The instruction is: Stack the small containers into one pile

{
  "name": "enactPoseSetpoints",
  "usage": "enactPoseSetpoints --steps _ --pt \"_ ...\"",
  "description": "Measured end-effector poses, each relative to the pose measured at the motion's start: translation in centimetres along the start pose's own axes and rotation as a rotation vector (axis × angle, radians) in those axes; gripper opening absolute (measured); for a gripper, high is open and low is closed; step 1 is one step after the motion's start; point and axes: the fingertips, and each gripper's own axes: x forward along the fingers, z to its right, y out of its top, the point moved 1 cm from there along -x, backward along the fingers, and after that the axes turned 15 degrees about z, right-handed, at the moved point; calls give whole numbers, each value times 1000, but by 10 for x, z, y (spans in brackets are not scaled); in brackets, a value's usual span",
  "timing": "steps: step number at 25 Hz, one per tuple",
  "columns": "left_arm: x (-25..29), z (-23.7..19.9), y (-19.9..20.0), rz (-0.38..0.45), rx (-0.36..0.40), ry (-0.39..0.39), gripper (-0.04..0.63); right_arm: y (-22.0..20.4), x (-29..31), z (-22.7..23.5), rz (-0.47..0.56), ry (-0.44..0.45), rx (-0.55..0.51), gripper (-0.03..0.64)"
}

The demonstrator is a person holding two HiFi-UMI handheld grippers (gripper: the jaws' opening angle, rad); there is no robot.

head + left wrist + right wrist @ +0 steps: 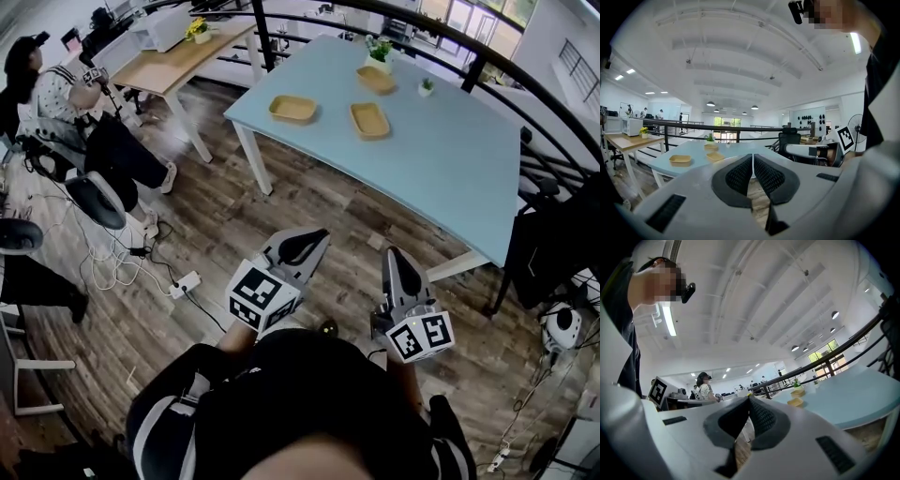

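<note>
Person [58,101] seated nr wooden desk [178,58], potted plant [380,47] on blue table [450,159]

Pale grey plastic left gripper [317,240] and right gripper [393,255]; 2 black ribbed pads [739,175] each; behind the jaws, white black-marked cubes [263,296]; black jacket [300,398], white-striped sleeves [148,433].

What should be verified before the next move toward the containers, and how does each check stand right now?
1. Left gripper empty: ok, jaws together with nothing between them.
2. Right gripper empty: ok, jaws together on nothing.
3. Jaws ready for a grasp: not ok, both are shut.
4. Containers separate and in sight on the table: ok; left container, middle container and far container lie apart, none stacked.
5. Grippers at the table: not ok, both are held over the floor, short of its edge.
6. Containers empty: the left and middle ones look empty; far one, cannot tell.
</note>
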Motion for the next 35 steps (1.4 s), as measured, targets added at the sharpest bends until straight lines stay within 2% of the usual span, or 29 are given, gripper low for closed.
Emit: enactPoseSetpoints --steps 16,24,29,35 --pt "6 -13 -8 -15 -18 10 21 -6 4 5 -5 -17 18 0" --pt "71 -59 1 19 -29 -50 21 6 48 50 10 -95 -31 1" --pt "89 -86 -5 25 -45 -58 21 0 78 59 14 -85 -41 0" --pt "111 -133 -12 20 -68 -67 21 -18 117 74 -2 -114 -37 0"
